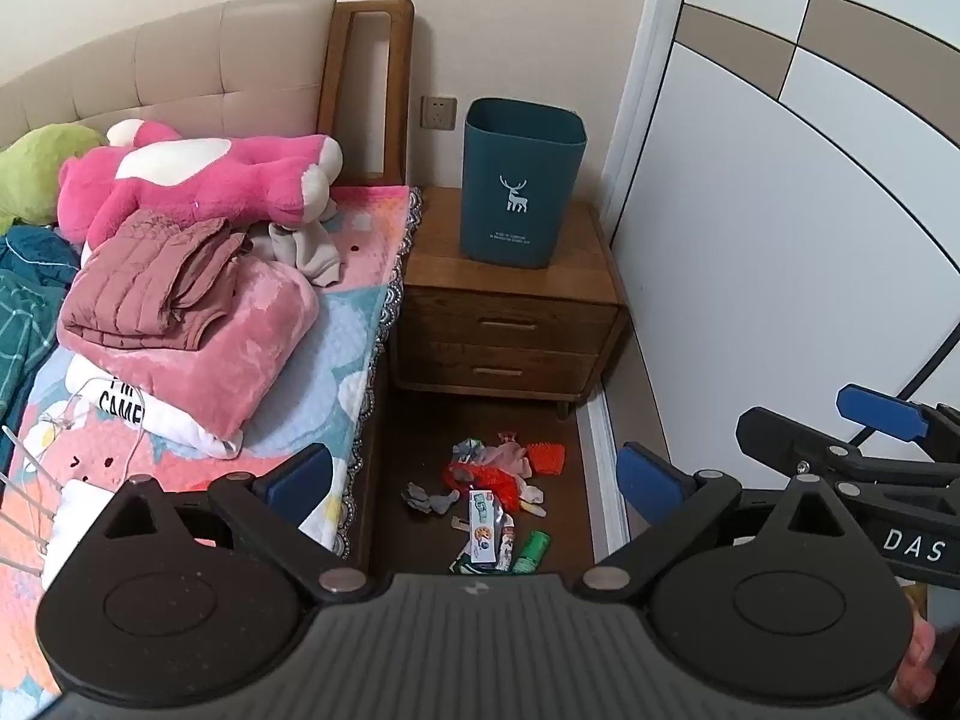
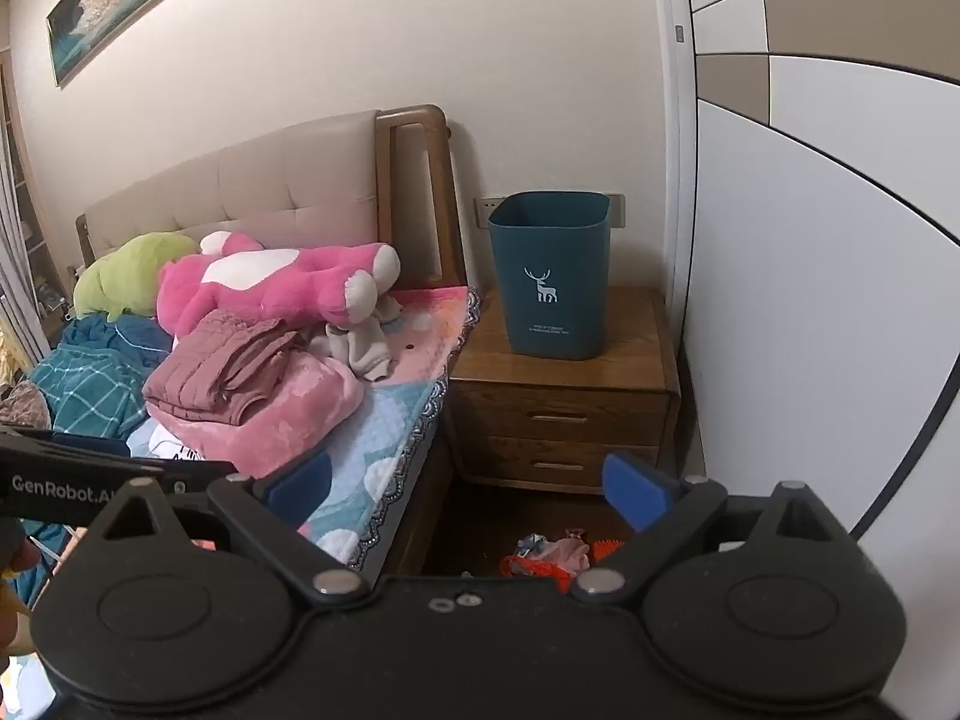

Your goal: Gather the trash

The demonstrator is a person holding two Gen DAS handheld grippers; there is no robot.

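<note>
The left gripper (image 1: 474, 480) hangs with its blue pads spread wide and nothing between them, tilted down over the dark wooden floor (image 1: 420, 438) in the strip between bed and wardrobe. The right gripper (image 2: 468, 492) is likewise wide apart and empty; in the left wrist view it reaches in from the right edge, beside the left one.

Below the left gripper lies the trash (image 1: 492, 498), a loose heap on the floor close to the foot of the nightstand (image 1: 510, 324): a red net bag (image 1: 480, 477), an orange piece (image 1: 546, 457), pale crumpled wrappers, a grey scrap (image 1: 429, 499), a white and blue packet (image 1: 483, 531) and a small green tube (image 1: 533, 552). The right wrist view catches only the far edge of this heap above its own body.

On top of the nightstand, toward its back edge against the wall, a teal bin (image 1: 519, 186) with a white deer stands upright, its mouth open.

Left of the floor strip runs the bed (image 1: 354, 324), carrying folded pink blankets (image 1: 198, 324), a pink plush toy (image 1: 198, 180) and a green plush (image 1: 36, 168) at the padded headboard. The white wardrobe door (image 1: 780, 240) bounds the right side.
</note>
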